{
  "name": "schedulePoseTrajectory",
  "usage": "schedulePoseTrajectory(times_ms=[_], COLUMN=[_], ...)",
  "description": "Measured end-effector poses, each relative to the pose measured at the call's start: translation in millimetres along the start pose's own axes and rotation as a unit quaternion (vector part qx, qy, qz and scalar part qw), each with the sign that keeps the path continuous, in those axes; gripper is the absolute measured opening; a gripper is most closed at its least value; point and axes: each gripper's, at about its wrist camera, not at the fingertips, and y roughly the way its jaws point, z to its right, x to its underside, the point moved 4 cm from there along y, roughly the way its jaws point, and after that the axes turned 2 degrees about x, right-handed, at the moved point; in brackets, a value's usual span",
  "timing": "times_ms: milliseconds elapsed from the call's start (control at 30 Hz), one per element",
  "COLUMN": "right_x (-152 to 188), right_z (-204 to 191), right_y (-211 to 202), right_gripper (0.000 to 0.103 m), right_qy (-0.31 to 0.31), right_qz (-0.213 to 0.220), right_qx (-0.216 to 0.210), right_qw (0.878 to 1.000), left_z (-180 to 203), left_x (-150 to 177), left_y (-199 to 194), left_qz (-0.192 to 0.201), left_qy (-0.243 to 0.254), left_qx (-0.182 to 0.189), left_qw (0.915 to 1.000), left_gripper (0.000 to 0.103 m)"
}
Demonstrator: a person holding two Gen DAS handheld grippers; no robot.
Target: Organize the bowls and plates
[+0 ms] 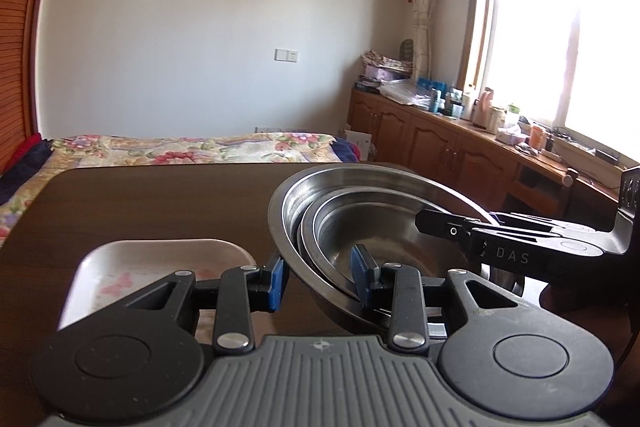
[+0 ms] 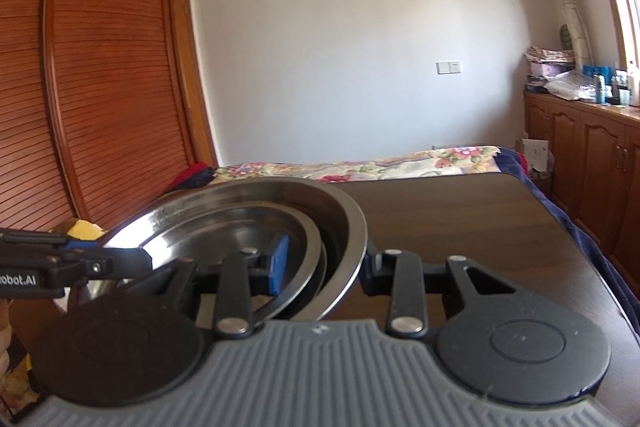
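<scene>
A nested stack of steel bowls sits at the middle right of the dark wooden table. My left gripper straddles its near rim, one blue pad outside the big bowl and one inside the inner bowl, shut on the walls. My right gripper reaches in from the right and clamps the opposite rim. In the right wrist view the stack of bowls looks tilted. The right gripper has one pad inside and one finger outside the rim. The left gripper holds the left edge. A white rectangular plate with pink butterflies lies left of the bowls.
A bed with a floral cover runs behind the table's far edge. Wooden cabinets loaded with bottles and bags line the window wall on the right. A slatted wooden wardrobe stands to the left. The table is bare right of the bowls.
</scene>
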Motion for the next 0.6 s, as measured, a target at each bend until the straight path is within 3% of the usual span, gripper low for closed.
schedulePoseTrajectory(times_ms=[600], right_x=[-10.8], right_z=[-62.7], right_y=[23.4], right_gripper=[0.038], right_qy=[-0.012], right_qz=[-0.022], right_qx=[-0.07], right_qw=[0.997], left_z=[-61.5], left_x=[-15.6], left_y=[-35.5], left_qz=[0.013], left_qy=[-0.021], left_qx=[-0.054], left_qw=[0.9982], left_gripper=[0.036])
